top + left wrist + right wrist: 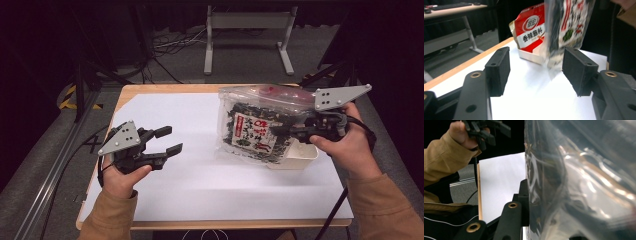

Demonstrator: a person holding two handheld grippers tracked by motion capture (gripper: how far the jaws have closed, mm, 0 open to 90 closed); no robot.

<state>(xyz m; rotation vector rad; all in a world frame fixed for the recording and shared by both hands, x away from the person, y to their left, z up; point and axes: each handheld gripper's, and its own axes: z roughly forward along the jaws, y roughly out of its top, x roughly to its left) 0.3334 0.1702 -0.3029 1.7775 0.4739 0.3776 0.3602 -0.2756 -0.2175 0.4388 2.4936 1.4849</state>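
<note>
So we've got the seaweed bag (252,131) clamped in the right gripper (280,131), lifted above the white tray (300,156). Left gripper (170,141) sits apart over the paper, jaws spread, empty. Placing the bag remains, we'd judge.

Wood table (125,95) w/ white sheet (200,170); white tray (300,157) on sheet.

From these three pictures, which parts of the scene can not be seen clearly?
- White tray, high view: the seaweed bag covers most of it.
- Red pouch, left gripper view: the seaweed bag hides its right side, the tray wall hides its bottom.
- Right tool, right gripper view: the clear bag covers one jaw, so the grip line is hidden.
- Bag label print, left gripper view: blurred, cut off by the top edge.
</note>
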